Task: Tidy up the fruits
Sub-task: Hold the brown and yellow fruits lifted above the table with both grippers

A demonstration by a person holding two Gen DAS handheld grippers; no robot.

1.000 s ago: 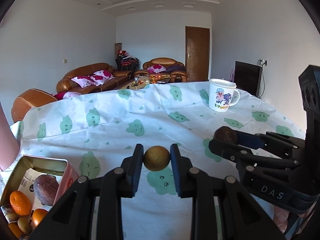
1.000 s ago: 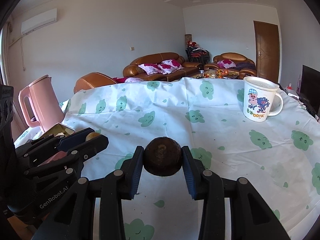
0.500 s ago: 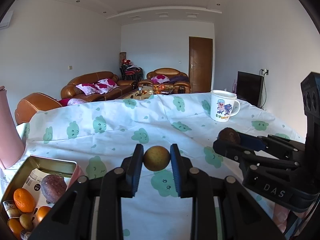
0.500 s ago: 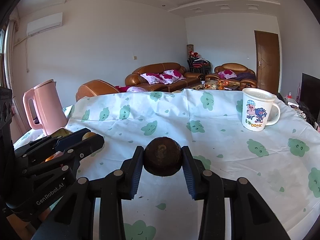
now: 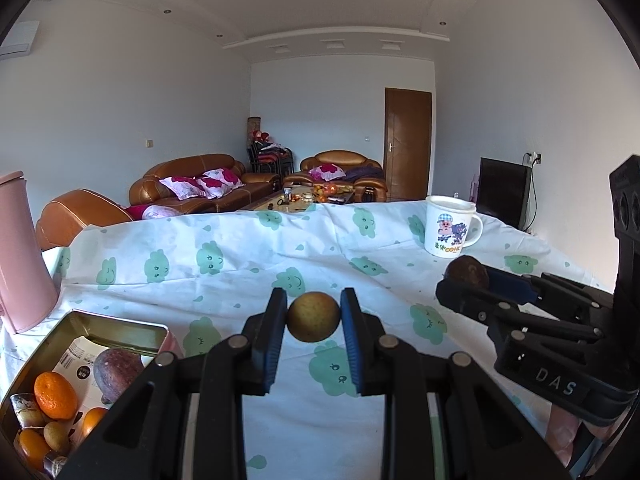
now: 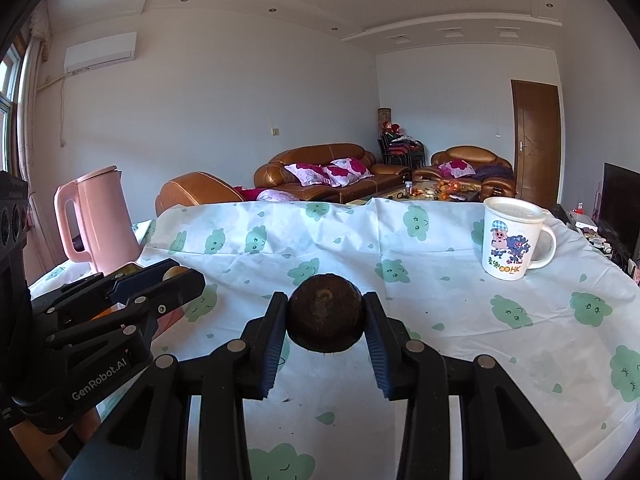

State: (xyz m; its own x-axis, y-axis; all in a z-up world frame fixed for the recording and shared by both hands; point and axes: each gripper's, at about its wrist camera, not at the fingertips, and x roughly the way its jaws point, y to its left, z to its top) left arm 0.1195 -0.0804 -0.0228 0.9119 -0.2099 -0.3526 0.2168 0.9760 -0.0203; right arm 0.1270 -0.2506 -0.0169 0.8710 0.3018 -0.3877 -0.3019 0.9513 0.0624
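Note:
My left gripper (image 5: 314, 317) is shut on a small round yellow-brown fruit (image 5: 314, 316), held above the clouded tablecloth. My right gripper (image 6: 325, 318) is shut on a larger dark brown fruit (image 6: 325, 318). In the left wrist view the right gripper (image 5: 466, 280) shows at the right with its dark fruit (image 5: 468, 274). The left gripper (image 6: 176, 276) appears at the left of the right wrist view, its fruit (image 6: 173, 273) barely peeking out. A metal tin (image 5: 120, 324) at the lower left holds oranges (image 5: 55, 395), a purple-brown fruit (image 5: 118, 372) and small yellowish fruits.
A white cartoon mug (image 6: 512, 238) stands at the far right of the table. A pink kettle (image 6: 98, 220) stands at the left edge beside the tin. The tablecloth (image 6: 340, 240) lies between them. Sofas and a door are beyond the table.
Both views have tilted upward, showing more ceiling and less table. Each gripper keeps its fruit; the tin has slid a little to the right in the left wrist view.

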